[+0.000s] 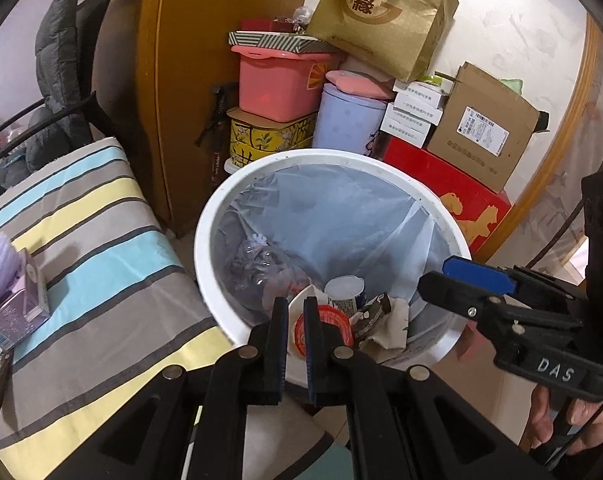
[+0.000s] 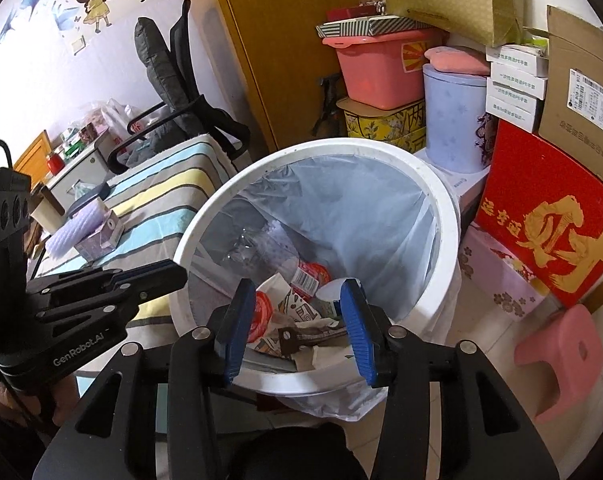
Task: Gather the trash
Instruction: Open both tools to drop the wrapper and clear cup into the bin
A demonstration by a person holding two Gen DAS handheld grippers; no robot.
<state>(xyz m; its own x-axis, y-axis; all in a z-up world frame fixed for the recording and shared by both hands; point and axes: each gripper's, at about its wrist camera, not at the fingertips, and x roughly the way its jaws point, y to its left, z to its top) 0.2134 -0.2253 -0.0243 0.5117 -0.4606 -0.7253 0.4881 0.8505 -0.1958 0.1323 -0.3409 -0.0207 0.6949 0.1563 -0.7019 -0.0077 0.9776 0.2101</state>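
Cluttered corner, bin [image 2: 441, 216] trash [image 2: 297, 320] beneath right claw [image 2: 297, 334]

left gripper [image 1: 296, 344] jaws nearly closed, empty | over white bin [image 1: 205, 248] | trash [image 1: 343, 304] inside

Trash bin [image 2: 441, 216] centre; striped bed [image 1: 101, 248] at 9 o'clock; stacked boxes [image 1: 277, 92] at 12; stool [image 2: 561, 360] at 4; wrappers [image 2: 301, 320] in bin.
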